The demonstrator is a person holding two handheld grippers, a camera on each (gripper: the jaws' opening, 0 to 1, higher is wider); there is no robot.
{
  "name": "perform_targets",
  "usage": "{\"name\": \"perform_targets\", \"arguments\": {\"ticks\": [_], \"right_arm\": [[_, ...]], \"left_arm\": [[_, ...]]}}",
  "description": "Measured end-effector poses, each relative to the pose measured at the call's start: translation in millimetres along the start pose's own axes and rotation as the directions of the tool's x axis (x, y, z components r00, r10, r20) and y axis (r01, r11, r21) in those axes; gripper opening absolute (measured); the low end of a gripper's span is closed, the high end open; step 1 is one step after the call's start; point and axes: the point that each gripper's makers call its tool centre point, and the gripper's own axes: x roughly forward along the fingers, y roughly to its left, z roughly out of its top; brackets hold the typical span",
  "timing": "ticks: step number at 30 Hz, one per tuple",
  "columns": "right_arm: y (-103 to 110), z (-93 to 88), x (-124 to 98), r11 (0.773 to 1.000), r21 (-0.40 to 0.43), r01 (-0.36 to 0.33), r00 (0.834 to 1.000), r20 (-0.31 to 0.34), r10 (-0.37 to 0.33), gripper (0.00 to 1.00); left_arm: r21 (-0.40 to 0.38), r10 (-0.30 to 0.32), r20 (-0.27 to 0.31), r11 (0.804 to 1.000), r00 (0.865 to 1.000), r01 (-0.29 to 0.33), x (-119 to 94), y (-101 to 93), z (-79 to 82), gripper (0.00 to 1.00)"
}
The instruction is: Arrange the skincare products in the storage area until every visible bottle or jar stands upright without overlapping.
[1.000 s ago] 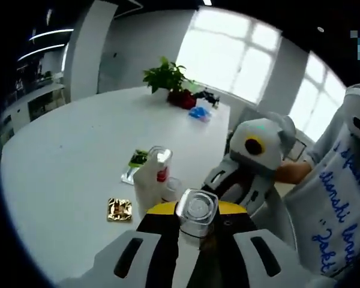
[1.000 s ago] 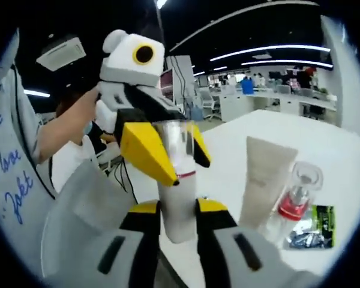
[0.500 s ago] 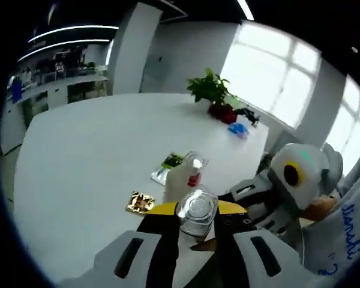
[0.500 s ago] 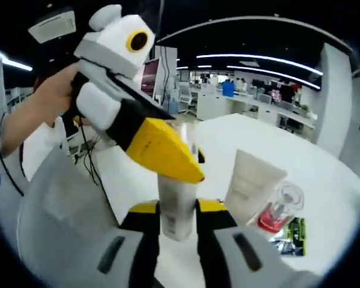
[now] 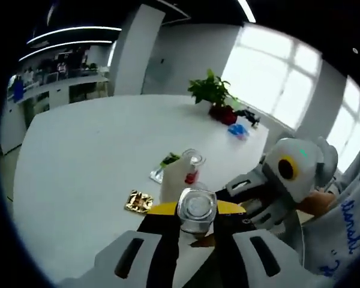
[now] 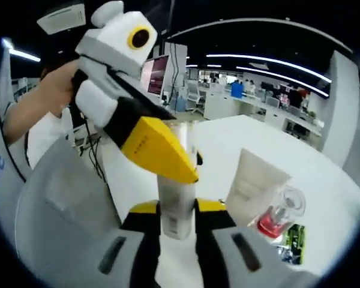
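Both grippers hold one white bottle above the table.

Low in the centre of the left gripper view, the left gripper [image 5: 195, 223] has its fingers closed on the clear cap [image 5: 197, 206] of the white bottle [image 6: 176, 207]. In the right gripper view the right gripper [image 6: 177, 217] has its fingers narrowed around the bottle's body, centre of frame. Just right of centre there, a white tube [image 6: 248, 189] stands on the table [image 5: 78, 156] with a clear bottle with a red collar [image 6: 277, 215] just beside it. A green sachet [image 6: 291, 246] lies at lower right, and a gold sachet [image 5: 137, 201] lies left of centre in the left gripper view. To do this well, I'd keep the bottle vertical, lower it onto bare table beside the tube without touching it, and let go only once the base sits flat.
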Motion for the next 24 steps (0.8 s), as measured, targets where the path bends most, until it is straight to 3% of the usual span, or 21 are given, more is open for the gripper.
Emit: {"name": "perform_targets", "arguments": {"ticks": [1,2,4,6,11,15,17,19,21,24], "right_arm": [[0.3,-0.6,-2.0,0.999,0.025,-0.026,1.000,0.013,0.025,0.20],[2.5,-1.1,-3.5,0.998,0.022,-0.051,0.999,0.016,0.051,0.20],[4.7,-3.7,-5.6,0.997,0.011,-0.082,0.997,0.016,0.082,0.20],[12.1,-6.0,-7.3,0.989,-0.005,-0.146,0.989,0.018,0.146,0.20],[22.0,-5.9,-13.3,0.968,-0.006,-0.250,0.966,0.060,0.250,0.20],[27.5,-1.9,-19.9,0.948,-0.029,-0.318,0.942,0.101,0.320,0.20],[28.5,-0.2,-22.1,0.942,-0.034,-0.333,0.936,0.110,0.335,0.20],[32.4,1.6,-23.7,0.933,-0.046,-0.357,0.925,0.120,0.360,0.20],[33.9,1.5,-24.1,0.928,-0.045,-0.371,0.920,0.122,0.373,0.20],[35.6,2.0,-25.7,0.921,-0.050,-0.386,0.911,0.135,0.390,0.20]], "left_arm": [[-0.013,-0.011,-0.006,1.000,1.000,0.011,-0.7,-1.5,-0.7,0.17],[0.062,-0.053,-0.019,0.997,0.998,0.054,-1.2,-6.0,-2.3,0.17],[0.067,-0.080,-0.047,0.994,0.996,0.083,-1.8,-9.6,-6.7,0.17],[0.130,-0.119,-0.065,0.983,0.991,0.127,-2.1,-15.0,-10.7,0.17],[0.168,-0.186,-0.074,0.966,0.980,0.196,-5.5,-23.3,-13.5,0.18],[0.236,-0.284,-0.058,0.928,0.957,0.289,-11.3,-36.0,-11.0,0.19],[0.250,-0.294,-0.049,0.922,0.955,0.297,-12.9,-38.3,-9.6,0.20],[0.300,-0.328,-0.042,0.897,0.944,0.325,-13.5,-43.4,-7.4,0.20],[0.291,-0.330,-0.050,0.898,0.942,0.330,-13.5,-43.8,-8.3,0.20],[0.322,-0.347,-0.059,0.881,0.936,0.346,-13.6,-46.2,-7.5,0.20]]}}
